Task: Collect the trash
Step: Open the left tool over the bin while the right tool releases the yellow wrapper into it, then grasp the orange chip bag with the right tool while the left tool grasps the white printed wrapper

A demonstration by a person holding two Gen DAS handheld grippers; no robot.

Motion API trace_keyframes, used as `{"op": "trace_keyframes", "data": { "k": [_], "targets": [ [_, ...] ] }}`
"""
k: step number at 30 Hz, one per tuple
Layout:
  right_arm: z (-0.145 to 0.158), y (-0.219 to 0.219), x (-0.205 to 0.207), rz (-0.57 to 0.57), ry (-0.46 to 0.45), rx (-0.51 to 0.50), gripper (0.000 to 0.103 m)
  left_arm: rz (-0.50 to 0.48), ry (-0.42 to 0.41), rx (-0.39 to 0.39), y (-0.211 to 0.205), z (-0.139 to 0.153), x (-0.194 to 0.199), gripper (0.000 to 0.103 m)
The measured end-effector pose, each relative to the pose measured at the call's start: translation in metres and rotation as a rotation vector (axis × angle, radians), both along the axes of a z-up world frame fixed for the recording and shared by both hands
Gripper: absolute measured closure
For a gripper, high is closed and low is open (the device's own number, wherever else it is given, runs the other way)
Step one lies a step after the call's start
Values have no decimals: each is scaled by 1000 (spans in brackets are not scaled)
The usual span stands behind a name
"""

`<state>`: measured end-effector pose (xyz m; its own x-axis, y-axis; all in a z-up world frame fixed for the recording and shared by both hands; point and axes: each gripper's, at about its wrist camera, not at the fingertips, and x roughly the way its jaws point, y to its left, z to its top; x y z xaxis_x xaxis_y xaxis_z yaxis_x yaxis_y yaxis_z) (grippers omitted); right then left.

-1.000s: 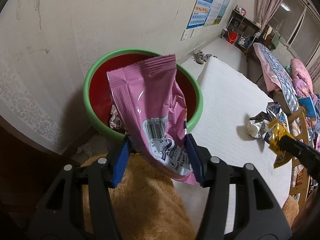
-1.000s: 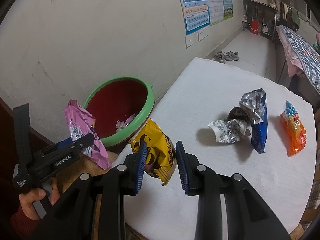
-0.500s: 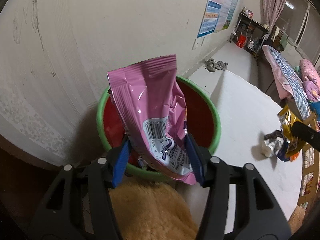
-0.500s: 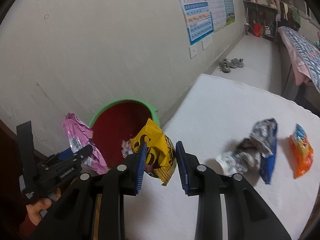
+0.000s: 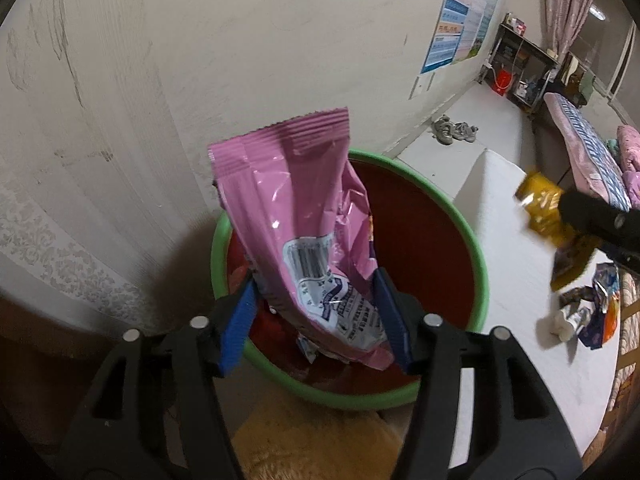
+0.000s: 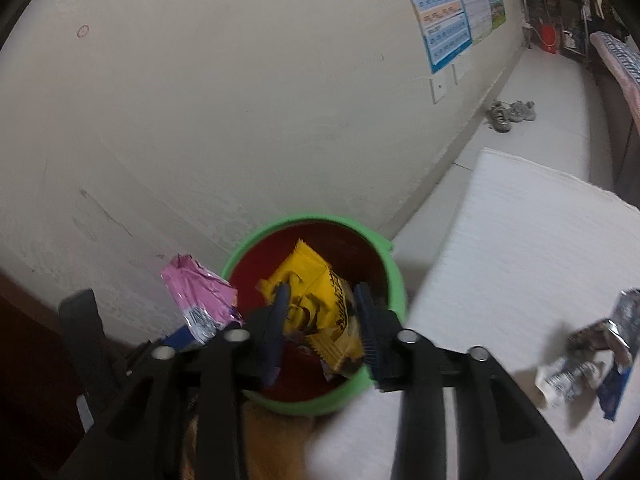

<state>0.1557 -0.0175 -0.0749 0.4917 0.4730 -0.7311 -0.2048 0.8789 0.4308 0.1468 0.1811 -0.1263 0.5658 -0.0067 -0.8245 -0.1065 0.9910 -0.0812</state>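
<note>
Both jaws are opening over the green-rimmed red plastic bin. The left gripper has the glossy pink snack bag loose between its fingers; the right gripper is letting the crinkled yellow wrapper go. Best hold each directly above the bin until its bag falls clear.

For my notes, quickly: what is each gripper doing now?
Left gripper: opening, pink wrapper between its jaws.
Right gripper: opening, yellow wrapper between its jaws.

Dim indoor light, fisheye-warped edges, right view motion-blurred.
</note>
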Motion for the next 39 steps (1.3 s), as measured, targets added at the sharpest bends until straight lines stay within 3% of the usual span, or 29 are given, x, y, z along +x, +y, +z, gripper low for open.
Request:
{"op": "trace_keyframes", "data": {
  "k": [1, 4, 11, 16, 21, 24, 28, 30, 31, 32, 34, 39],
  "targets": [
    [0, 3, 3, 4, -1, 14, 41, 4, 1, 1, 0, 0, 1, 40],
    [2, 6, 7, 7, -11, 24, 40, 21, 6, -9, 5, -2, 3, 32],
    [-5, -26, -26, -39, -16, -34, 35, 25, 10, -17, 6, -4, -7, 29],
    [-14, -107, -71, -200, -49, -172, 31, 10, 24, -24, -3, -5, -17, 29],
    [-33, -219, -93, -444, -23, -404, 26, -31, 42, -14, -27, -6, -27, 29],
    [-53, -267, -87, -483, 53, -534, 24, -65, 51, -20, -47, -6, -35, 29],
    [-91, -302, -68, -429, 187, -599, 21, -148, 71, -25, -87, -7, -46, 29],
    [-112, -306, -64, -395, 214, -660, 30, -212, 73, -28, -112, -5, -51, 29],
    [-119, -307, -65, -379, 217, -662, 49, -251, 66, -31, -126, -3, -55, 29],
    [-125, -306, -67, -362, 220, -648, 55, -278, 60, -33, -136, -1, -57, 29],
    [-127, -305, -74, -355, 199, -654, 61, -358, 39, -32, -162, 4, -60, 19],
    [-99, -314, -105, -384, 143, -459, 64, -500, -1, 20, -214, 6, -54, 19]
  ]
}}
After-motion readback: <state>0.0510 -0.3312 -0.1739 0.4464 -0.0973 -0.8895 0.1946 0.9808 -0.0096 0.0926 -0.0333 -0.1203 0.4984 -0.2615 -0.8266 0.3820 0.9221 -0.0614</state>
